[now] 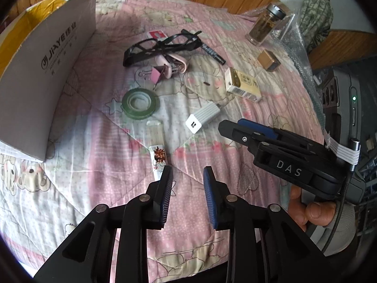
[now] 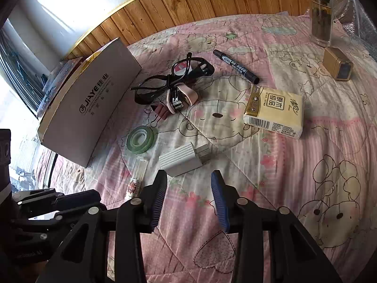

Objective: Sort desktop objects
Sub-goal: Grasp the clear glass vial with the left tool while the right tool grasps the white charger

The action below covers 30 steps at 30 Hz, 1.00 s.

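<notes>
1. The white charger (image 2: 182,161) lies on the pink quilt (image 2: 294,165), just in front of the right gripper (image 2: 188,198), whose fingers are wide apart and hold nothing.
2. The left gripper (image 1: 186,198) is also open and empty, above the quilt; a toothpick tube (image 1: 156,146) lies near its left finger.
3. Further away lie a green tape roll (image 1: 139,105), black glasses (image 1: 155,47), a marker (image 2: 235,66) and a tissue pack (image 2: 274,110).
4. A white box (image 1: 47,75) stands at the left.
</notes>
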Tool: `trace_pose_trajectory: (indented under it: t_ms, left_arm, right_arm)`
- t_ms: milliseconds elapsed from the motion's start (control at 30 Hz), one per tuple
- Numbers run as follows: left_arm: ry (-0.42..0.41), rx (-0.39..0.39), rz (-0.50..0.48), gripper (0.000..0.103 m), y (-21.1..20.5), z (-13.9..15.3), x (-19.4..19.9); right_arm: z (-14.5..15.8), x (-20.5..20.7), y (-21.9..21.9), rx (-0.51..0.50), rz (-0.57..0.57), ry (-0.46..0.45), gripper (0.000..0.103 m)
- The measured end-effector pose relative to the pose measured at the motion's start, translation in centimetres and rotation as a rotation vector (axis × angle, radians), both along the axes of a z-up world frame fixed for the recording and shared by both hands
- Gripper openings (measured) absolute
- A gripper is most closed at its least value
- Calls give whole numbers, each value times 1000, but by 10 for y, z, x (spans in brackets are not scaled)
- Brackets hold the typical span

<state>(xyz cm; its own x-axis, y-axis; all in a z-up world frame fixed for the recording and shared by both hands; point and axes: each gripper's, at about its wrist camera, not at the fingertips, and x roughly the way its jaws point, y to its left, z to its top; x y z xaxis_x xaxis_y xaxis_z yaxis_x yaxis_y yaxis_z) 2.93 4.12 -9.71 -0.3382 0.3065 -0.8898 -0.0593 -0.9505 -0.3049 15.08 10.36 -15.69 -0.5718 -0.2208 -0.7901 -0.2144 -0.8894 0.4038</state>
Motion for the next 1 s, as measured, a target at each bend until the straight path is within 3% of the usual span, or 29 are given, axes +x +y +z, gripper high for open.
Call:
trace_pose_trajectory:
  t_ms: [200, 333, 500, 567, 633, 700, 900, 967, 1000]
  left_arm:
    - [-41, 2, 34, 31, -2, -24, -12]
    - [-12, -8, 47, 34, -2, -32, -18]
    - [26, -41, 20, 33, 3, -32, -26]
    - [36, -44, 20, 30, 3, -33, -26]
    - [24, -50, 13, 9, 3, -36, -27]
    - [-29, -37, 15, 7, 1, -49, -27]
    - [-1, -20, 21, 7, -5, -43, -17]
    - [24, -6, 24, 19, -7, -34, -13]
    - [42, -9, 25, 37, -7, -29, -11]
  right_arm:
    - [-10, -25, -10, -92, 0, -22, 46]
    - [-22, -45, -18, -35, -8, -68, 49]
    - [-24, -51, -14, -17, -3, -35, 49]
    - [-24, -53, -12, -24, -3, -35, 49]
    - [-23, -57, -12, -13, 1, -34, 48]
    - [-24, -57, -11, -2, 5, -29, 40]
    - [-24, -47, -1, -52, -8, -22, 35]
    - [-22, -44, 0, -45, -14, -22, 35]
    - [-21, -42, 0, -44, -17, -22, 35]
